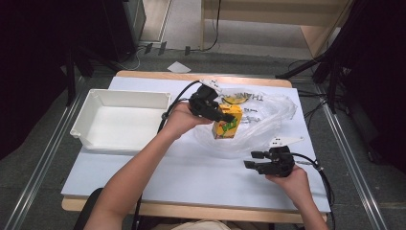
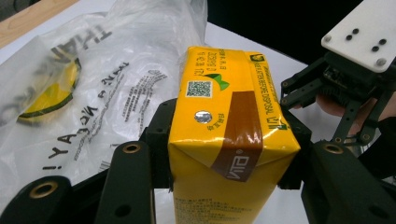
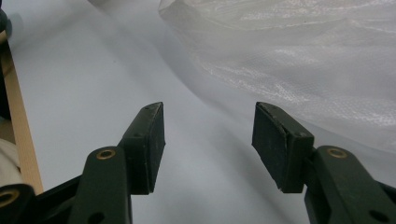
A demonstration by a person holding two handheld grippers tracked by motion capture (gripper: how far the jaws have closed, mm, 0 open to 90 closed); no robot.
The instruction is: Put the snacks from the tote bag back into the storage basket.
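Juice carton (image 1: 226, 125), yellow with green print, is clamped between the jaws of the left gripper (image 1: 223, 116) and held up off the table above the near edge of a clear plastic bag (image 1: 268, 120). Working left to right in the high view: a white rectangular bin (image 1: 95, 103) sits on the left part of the table (image 1: 191, 177), with nothing visible inside it. To its right the person's left hand (image 1: 179, 120) reaches forward with the left gripper. In the left gripper view the carton (image 2: 229, 140) fills the space between both black jaws; its top shows a foil straw hole, a QR code and a brown band. The bag (image 2: 84, 84) lies crumpled behind it, bearing black lettering and a yellow mark. The bag spreads over the centre-right of the table. At the right, near the front edge, the right hand (image 1: 292, 179) holds the right gripper (image 1: 251, 160) low over bare tabletop, just beside the bag's near edge. In the right gripper view its jaws stand apart with nothing between them (image 3: 208, 140); the bag (image 3: 303, 51) lies just ahead of them.
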